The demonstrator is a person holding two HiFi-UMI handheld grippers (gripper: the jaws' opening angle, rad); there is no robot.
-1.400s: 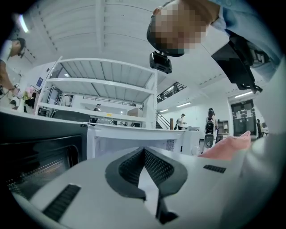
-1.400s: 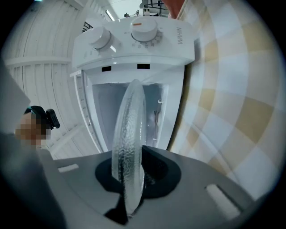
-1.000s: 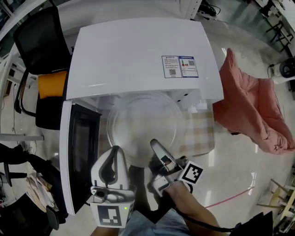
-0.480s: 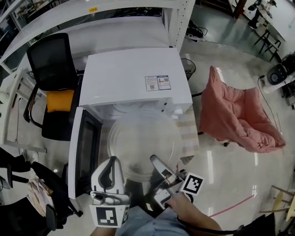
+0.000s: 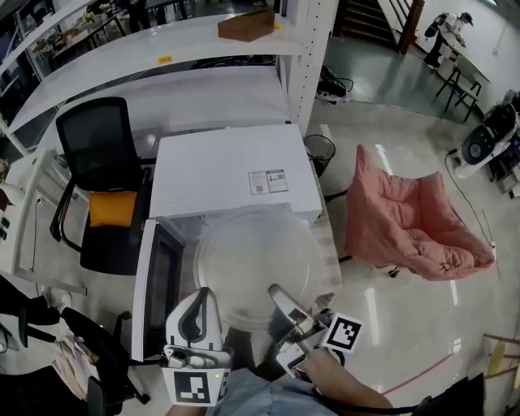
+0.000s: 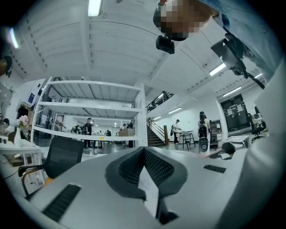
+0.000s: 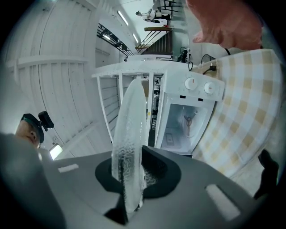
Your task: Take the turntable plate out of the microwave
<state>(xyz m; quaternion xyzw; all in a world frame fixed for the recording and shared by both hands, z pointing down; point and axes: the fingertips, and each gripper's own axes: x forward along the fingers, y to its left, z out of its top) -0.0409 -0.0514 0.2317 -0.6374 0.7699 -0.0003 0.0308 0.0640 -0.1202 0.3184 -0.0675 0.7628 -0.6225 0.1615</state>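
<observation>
The clear glass turntable plate (image 5: 256, 264) hangs in the air above the front of the white microwave (image 5: 231, 171), outside its cavity. My right gripper (image 5: 280, 296) is shut on the plate's near rim. In the right gripper view the plate (image 7: 129, 134) stands edge-on between the pads of the right gripper (image 7: 134, 179), and the microwave (image 7: 187, 112) with its lit, open cavity lies beyond. My left gripper (image 5: 201, 299) hovers just left of the plate, shut and holding nothing. In its own view the left gripper (image 6: 144, 154) points level at distant shelving. The microwave door (image 5: 158, 284) stands open at the left.
A black office chair with an orange cushion (image 5: 101, 187) stands left of the microwave. A pink padded seat (image 5: 414, 219) lies on the floor to the right. A checked cloth (image 5: 329, 244) lies beside the microwave. White shelving with a cardboard box (image 5: 248, 23) runs behind.
Both grippers have risen together, carrying the plate up and away from the microwave, which now looks smaller and farther below. The right grip on the rim is unchanged.
</observation>
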